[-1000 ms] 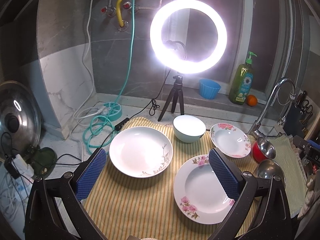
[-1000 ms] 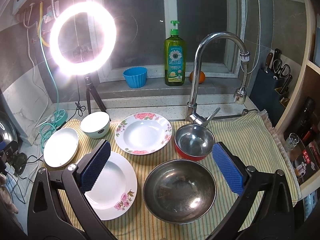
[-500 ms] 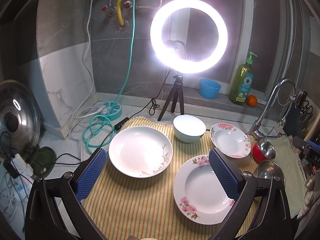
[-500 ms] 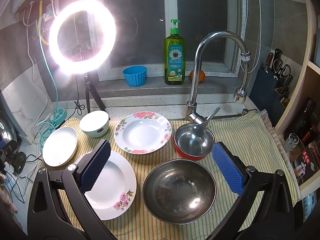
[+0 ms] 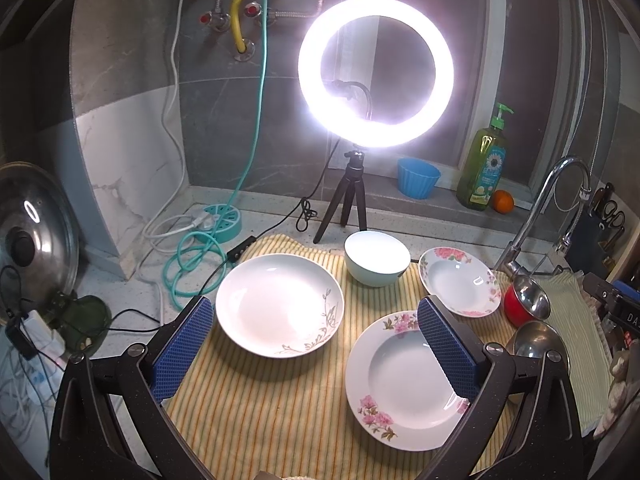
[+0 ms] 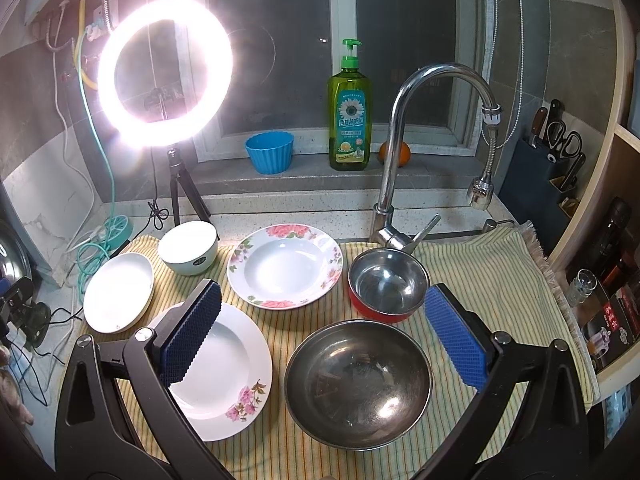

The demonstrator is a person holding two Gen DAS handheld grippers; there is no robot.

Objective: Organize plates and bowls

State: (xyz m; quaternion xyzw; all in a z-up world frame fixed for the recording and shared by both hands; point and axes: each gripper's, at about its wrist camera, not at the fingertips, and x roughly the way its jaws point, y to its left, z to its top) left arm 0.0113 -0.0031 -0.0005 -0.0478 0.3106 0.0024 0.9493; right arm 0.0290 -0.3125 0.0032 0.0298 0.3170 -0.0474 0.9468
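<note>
On a striped yellow cloth (image 5: 280, 408) lie a white plate with a leaf pattern (image 5: 279, 304), a near pink-flower plate (image 5: 404, 380), a far pink-flower plate (image 5: 459, 282) and a pale green bowl (image 5: 377, 257). The right wrist view adds a large steel bowl (image 6: 358, 384) and a small red steel bowl (image 6: 387, 285). My left gripper (image 5: 316, 348) is open and empty above the cloth, between the leaf plate and the near flower plate. My right gripper (image 6: 324, 334) is open and empty above the large steel bowl.
A ring light on a tripod (image 5: 376, 72) stands behind the dishes. A faucet (image 6: 420, 148) rises behind the red bowl. Soap bottle (image 6: 349, 112), blue cup (image 6: 269, 152) and orange (image 5: 502, 201) sit on the sill. Cables (image 5: 188, 256) and a pot lid (image 5: 32, 240) are left.
Both views have shifted only slightly; the right gripper drifted a little. The dishes have not moved and both grippers stay open.
</note>
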